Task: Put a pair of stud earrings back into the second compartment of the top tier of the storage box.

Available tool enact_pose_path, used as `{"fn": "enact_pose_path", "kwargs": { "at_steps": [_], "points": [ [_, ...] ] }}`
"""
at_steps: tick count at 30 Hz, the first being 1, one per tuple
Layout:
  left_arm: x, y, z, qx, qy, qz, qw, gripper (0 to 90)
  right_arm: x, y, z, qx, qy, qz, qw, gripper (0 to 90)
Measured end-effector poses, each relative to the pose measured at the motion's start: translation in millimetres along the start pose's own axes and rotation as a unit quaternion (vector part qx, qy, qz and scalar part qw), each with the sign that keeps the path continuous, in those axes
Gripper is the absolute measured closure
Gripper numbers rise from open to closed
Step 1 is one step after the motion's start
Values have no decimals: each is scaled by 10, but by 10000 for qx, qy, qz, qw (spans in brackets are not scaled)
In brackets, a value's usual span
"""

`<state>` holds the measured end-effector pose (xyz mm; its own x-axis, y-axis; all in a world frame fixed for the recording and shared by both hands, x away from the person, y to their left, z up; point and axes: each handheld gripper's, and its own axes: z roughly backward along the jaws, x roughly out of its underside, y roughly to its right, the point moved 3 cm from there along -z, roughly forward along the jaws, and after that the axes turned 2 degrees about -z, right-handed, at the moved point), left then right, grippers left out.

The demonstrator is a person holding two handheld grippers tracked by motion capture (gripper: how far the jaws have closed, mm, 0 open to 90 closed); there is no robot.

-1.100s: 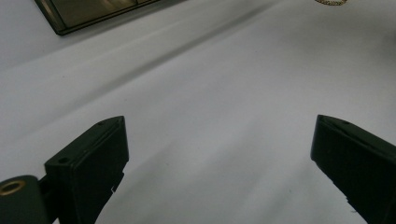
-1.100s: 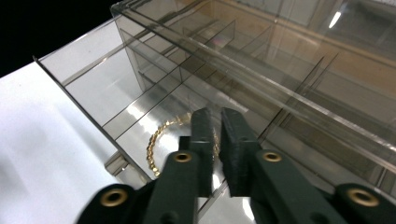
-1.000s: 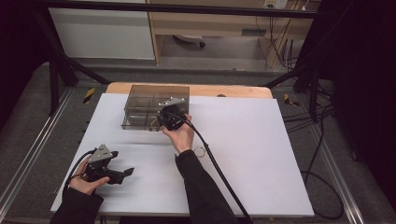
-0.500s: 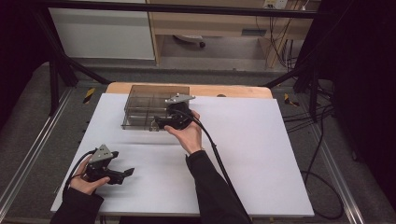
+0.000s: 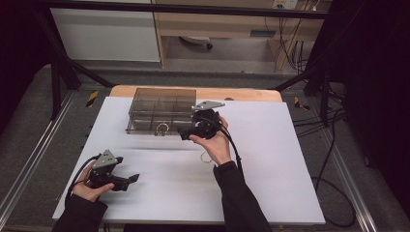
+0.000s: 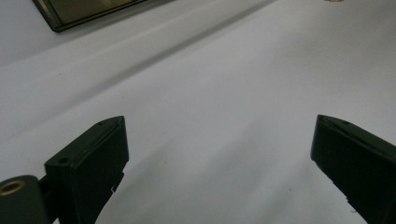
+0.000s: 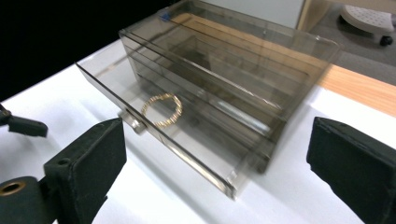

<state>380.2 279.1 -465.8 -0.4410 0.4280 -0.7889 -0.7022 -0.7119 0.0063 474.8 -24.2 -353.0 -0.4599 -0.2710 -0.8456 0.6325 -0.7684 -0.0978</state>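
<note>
While the right claw [image 5: 186, 133] gapes wide at centre frame, a gold ring [image 7: 161, 110] lies in the clear drawer box [image 7: 219, 88]. Left claw [image 5: 133, 180], lower left on the desk [image 5: 270, 193], wide, empty.

Drawer box [image 7: 224, 79]: smoky clear glossy plastic. Bracelet [image 7: 161, 110]: beaded gold metal. My jaws matt black; tabletop [image 5: 270, 159] matt white.

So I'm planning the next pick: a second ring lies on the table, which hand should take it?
Probably the right: its gripper is open by the box, with the ring beside that hand. The left gripper sits farther off.
</note>
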Motion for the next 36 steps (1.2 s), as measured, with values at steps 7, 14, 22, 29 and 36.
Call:
{"fn": "enact_pose_path", "kwargs": {
  "at_steps": [7, 14, 22, 29, 36],
  "points": [
    [-2, -1, 4, 6, 20, 6, 10000, 39, 166, 122, 146, 105, -100, -29, 9999, 34],
    [-3, -1, 6, 3, 28, 5, 10000, 38, 332, 237, 235, 210, -208, -84, 9995, 35],
    [-3, 0, 3, 5, 22, -4, 10000, 39, 547, 370, 307, 269, -318, -199, 9989, 39],
    [-1, 2, 0, 6, 10, -9, 10000, 39, 723, 476, 339, 363, -444, -293, 9979, 47],
    [-1, 3, -2, 4, 4, -10, 10000, 39, 859, 530, 324, 341, -525, -364, 9974, 55]
  ]
}}
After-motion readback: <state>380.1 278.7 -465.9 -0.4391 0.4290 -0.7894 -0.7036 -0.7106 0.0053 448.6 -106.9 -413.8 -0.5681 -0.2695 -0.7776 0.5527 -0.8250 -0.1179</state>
